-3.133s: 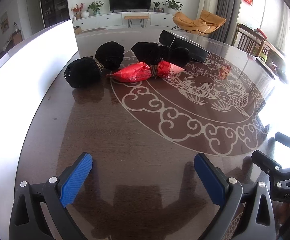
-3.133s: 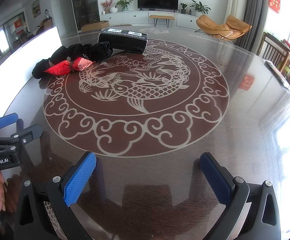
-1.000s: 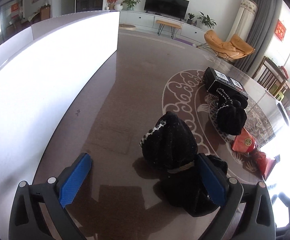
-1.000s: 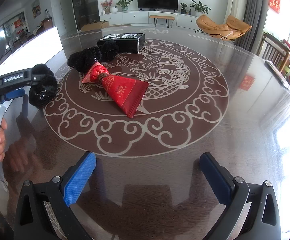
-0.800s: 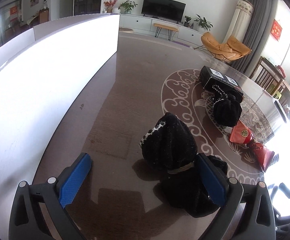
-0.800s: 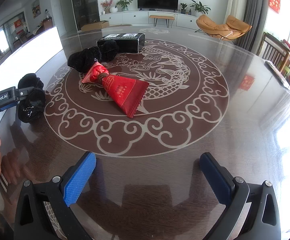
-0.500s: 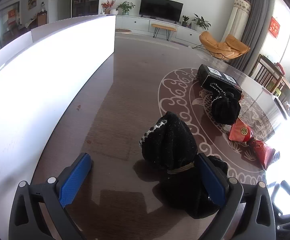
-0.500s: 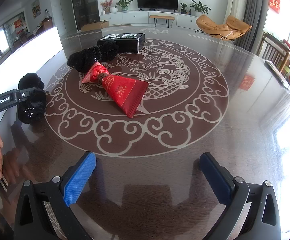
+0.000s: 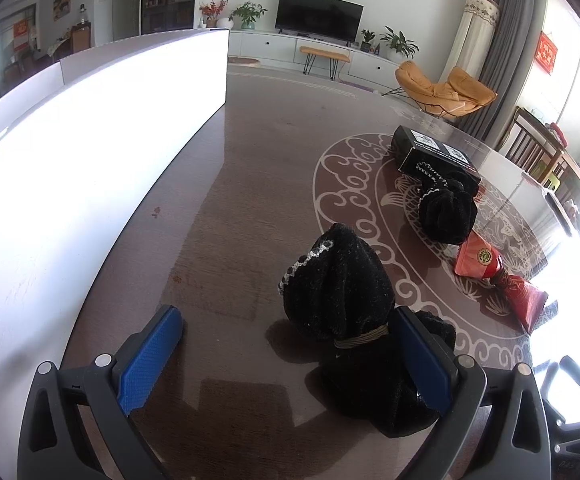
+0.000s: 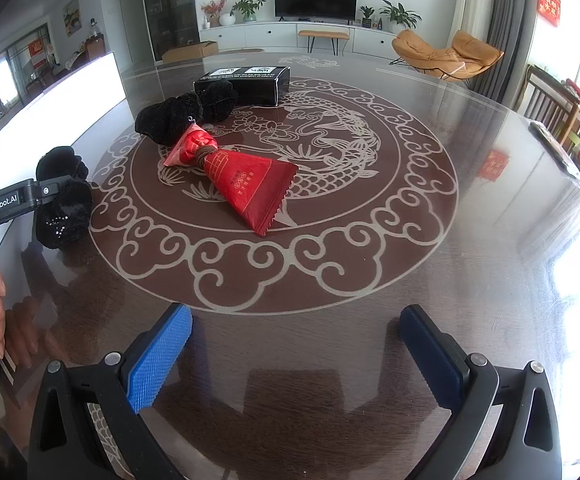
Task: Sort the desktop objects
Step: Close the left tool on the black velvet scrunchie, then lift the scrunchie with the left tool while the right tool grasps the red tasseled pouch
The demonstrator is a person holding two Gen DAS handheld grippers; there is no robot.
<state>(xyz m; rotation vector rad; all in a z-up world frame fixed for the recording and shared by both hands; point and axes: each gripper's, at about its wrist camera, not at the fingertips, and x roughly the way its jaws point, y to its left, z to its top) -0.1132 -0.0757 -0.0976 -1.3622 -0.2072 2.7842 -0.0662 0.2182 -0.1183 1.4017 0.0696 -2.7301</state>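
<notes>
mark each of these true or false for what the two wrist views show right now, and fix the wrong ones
1. The left tool is open, with a black velvet pouch beside its right finger. True.
2. The red packet lies on top of the black box. False: it lies on the table's round fish pattern, apart from the box.
3. The right tool is shut on the red packet. False: it is open, with only bare table between its fingers.
4. A second black pouch lies beside the black box. True.
</notes>
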